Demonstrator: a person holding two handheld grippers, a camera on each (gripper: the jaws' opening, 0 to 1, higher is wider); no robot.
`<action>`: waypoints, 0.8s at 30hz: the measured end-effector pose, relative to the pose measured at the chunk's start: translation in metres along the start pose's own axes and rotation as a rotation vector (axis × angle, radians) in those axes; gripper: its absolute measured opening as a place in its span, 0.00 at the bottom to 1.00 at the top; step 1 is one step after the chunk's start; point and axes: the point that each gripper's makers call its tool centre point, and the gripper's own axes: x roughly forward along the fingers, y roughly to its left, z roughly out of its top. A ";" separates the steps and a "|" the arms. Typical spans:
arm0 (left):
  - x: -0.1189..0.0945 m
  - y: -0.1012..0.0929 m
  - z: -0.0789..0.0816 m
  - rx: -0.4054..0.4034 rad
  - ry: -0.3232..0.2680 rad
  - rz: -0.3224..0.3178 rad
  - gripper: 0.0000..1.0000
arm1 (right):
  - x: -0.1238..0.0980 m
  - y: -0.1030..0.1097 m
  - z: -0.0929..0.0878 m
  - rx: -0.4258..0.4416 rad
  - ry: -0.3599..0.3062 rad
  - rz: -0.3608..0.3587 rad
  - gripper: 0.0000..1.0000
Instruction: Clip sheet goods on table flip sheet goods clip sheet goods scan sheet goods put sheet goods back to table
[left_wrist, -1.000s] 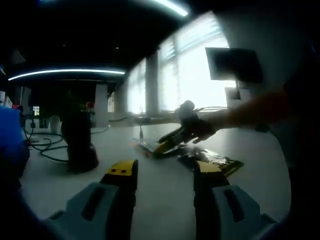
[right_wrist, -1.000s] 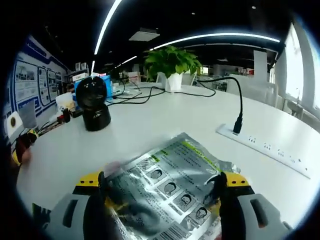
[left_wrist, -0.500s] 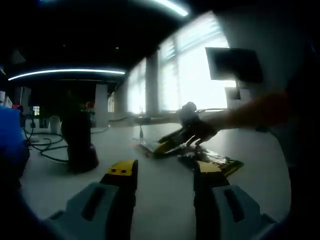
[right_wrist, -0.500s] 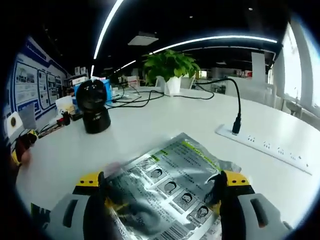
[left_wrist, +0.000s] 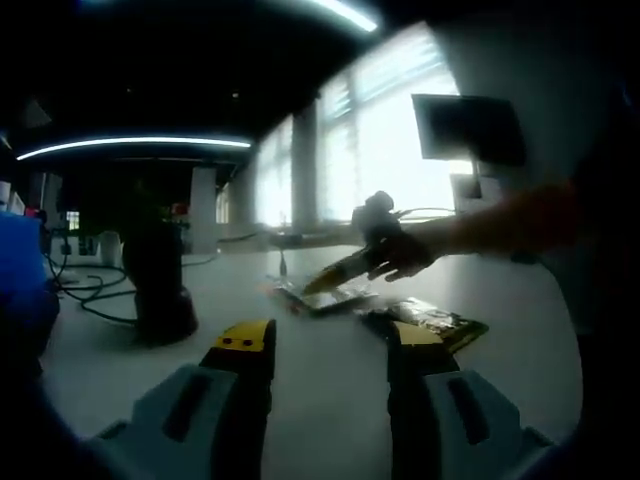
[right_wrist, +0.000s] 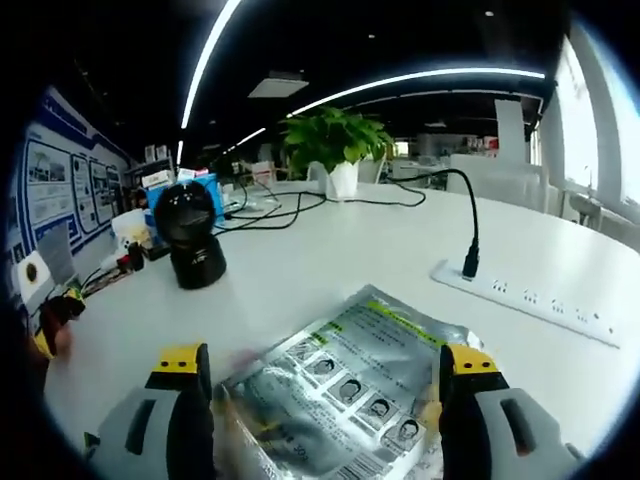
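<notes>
We see a wide white table (right_wrist: 330, 250) spanning the middle of the right gripper view, and the same table (left_wrist: 320, 380) across the lower half of the left gripper view. In the right gripper view, a silvery sheet pack (right_wrist: 345, 385) printed with small portraits and a green strip lies flat on the table at lower centre, between the two yellow-tipped jaws of the right gripper (right_wrist: 325, 385). The jaws stand wide apart on either side of the pack, released, with nothing pinched. A white power strip (right_wrist: 530, 300) lies at right, a black cable rising from its plug. A black round scanner (right_wrist: 192, 232) stands at left of centre, and a potted plant (right_wrist: 335, 140) sits behind it, near the top centre.

In the left gripper view, the left gripper (left_wrist: 325, 355) rises from the bottom with its jaws spread and bare table between them, holding nothing. Just beyond its right-hand jaw tip lies a dark second pack (left_wrist: 430, 322). Further off, at centre, a hand (left_wrist: 395, 255) holds the other gripper (left_wrist: 335, 278) above the sheet pack (left_wrist: 325, 298), which lies on the table. The dark scanner (left_wrist: 158, 285) stands at left, against bright windows (left_wrist: 380, 150) at upper right.
</notes>
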 end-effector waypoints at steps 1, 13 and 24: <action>0.000 0.000 0.000 0.000 0.000 0.001 0.37 | -0.003 -0.001 0.004 -0.004 -0.007 -0.001 0.89; -0.001 0.003 0.003 -0.012 -0.013 0.017 0.37 | -0.046 0.005 0.055 -0.050 -0.128 -0.033 0.84; 0.001 0.007 0.002 -0.009 -0.004 0.038 0.38 | -0.124 0.021 0.072 -0.051 -0.295 -0.075 0.81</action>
